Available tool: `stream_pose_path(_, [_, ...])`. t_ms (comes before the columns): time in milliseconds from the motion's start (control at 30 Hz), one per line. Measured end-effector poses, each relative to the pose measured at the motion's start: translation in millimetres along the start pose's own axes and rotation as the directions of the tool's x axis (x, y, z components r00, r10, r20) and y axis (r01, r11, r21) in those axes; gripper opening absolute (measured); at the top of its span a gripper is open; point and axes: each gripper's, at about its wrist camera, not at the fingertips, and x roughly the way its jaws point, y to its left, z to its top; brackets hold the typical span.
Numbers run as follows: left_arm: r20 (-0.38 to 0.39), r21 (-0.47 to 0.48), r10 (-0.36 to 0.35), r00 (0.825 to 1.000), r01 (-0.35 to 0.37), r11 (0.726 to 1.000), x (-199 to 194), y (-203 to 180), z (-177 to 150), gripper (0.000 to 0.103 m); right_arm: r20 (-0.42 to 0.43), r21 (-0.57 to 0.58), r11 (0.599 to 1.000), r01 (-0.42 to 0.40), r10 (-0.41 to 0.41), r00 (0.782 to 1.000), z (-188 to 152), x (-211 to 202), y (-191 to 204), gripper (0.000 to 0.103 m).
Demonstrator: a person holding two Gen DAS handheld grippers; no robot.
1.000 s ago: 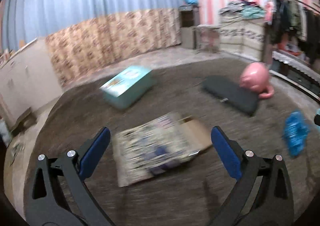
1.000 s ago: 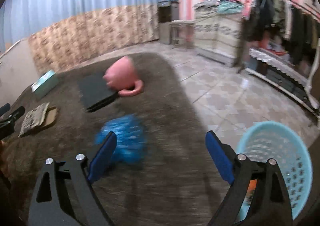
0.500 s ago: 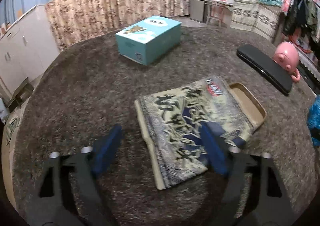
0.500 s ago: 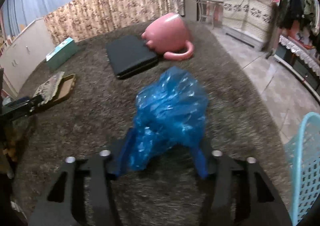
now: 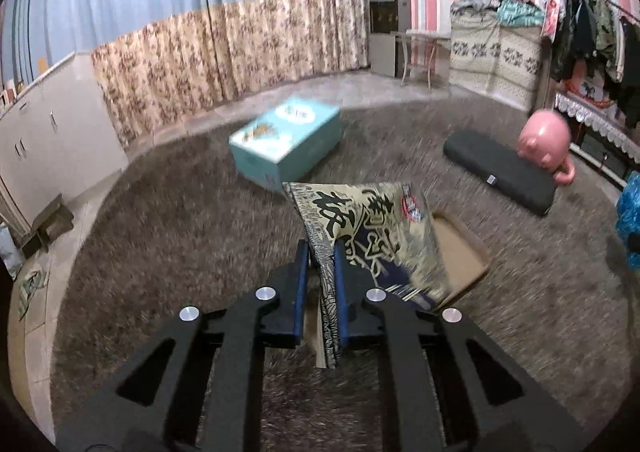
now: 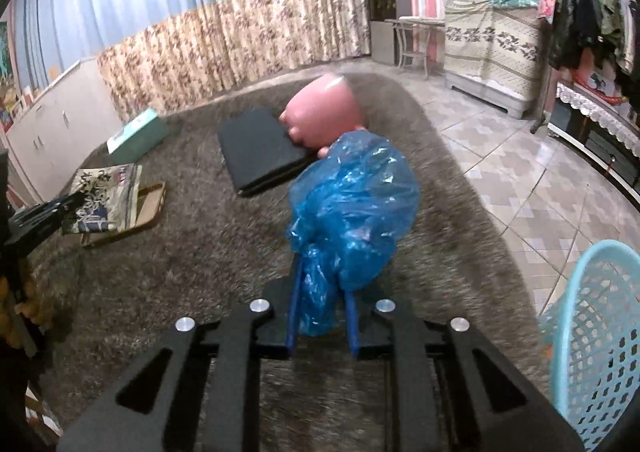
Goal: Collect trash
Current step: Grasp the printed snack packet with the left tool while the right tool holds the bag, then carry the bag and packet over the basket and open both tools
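Observation:
My left gripper [image 5: 321, 252] is shut on the edge of a flat printed packaging box [image 5: 368, 228] and holds it tilted up off the brown carpet; its brown inner tray [image 5: 460, 252] hangs out at the right. The box also shows in the right wrist view [image 6: 106, 198]. My right gripper [image 6: 322, 276] is shut on a crumpled blue plastic bag [image 6: 356, 208] and holds it above the carpet. A light blue mesh basket [image 6: 592, 340] stands on the tiled floor at the lower right.
A teal carton [image 5: 286, 142], a black flat case [image 5: 500, 170] and a pink mug [image 5: 546, 142] lie on the carpet [image 5: 180, 236]. White cabinets [image 5: 44, 140] stand at the left. A clothes rack [image 5: 592, 32] and covered furniture [image 5: 496, 52] stand at the right.
Both grippers were open a second ago. The left has closed on the printed box and lifted its edge. The right has closed on the blue bag and raised it.

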Motion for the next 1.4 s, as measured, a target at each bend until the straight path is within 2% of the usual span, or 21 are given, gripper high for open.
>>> stream_pose_path(200, [0.089,0.021,-0.044,0.995,0.043,0.999,-35,-25,26,0.009,0.047,0.043,0.998,0.049,-0.051,0.998,3,-24,-29,0.019])
stream_pose_path(333, [0.117,0.046,-0.085,0.99,0.08,0.996,-48,-52,34,0.009,0.072,0.071,0.994,0.081,-0.086,0.994,5,-40,-48,0.019])
stream_pose_path(633, [0.16,0.114,-0.252,0.954,0.236,0.965,-73,-145,49,0.009,0.112,0.162,0.968,0.193,-0.212,0.971,-1,-83,-106,0.019])
stream_pose_path(767, [0.157,0.167,-0.333,0.93,0.308,0.937,-80,-198,44,0.009,0.12,0.211,0.948,0.24,-0.269,0.956,-8,-99,-131,0.019])
stream_pose_path(933, [0.144,0.233,-0.422,0.895,0.384,0.893,-89,-260,36,0.009,0.094,0.246,0.911,0.332,-0.363,0.927,-20,-112,-164,0.019])
stream_pose_path(1067, [0.115,0.278,-0.479,0.87,0.434,0.857,-93,-304,27,0.009,0.063,0.265,0.869,0.419,-0.449,0.892,-29,-124,-190,0.019])
stream_pose_path(1200, [0.103,0.333,-0.507,0.856,0.45,0.828,-98,-338,13,0.009,0.045,0.307,0.825,0.475,-0.51,0.859,-39,-140,-217,0.019])
stream_pose_path(1400, [0.048,0.372,-0.573,0.818,0.518,0.77,-100,-394,2,0.009,0.011,0.349,0.789,0.506,-0.543,0.84,-47,-148,-245,0.019])
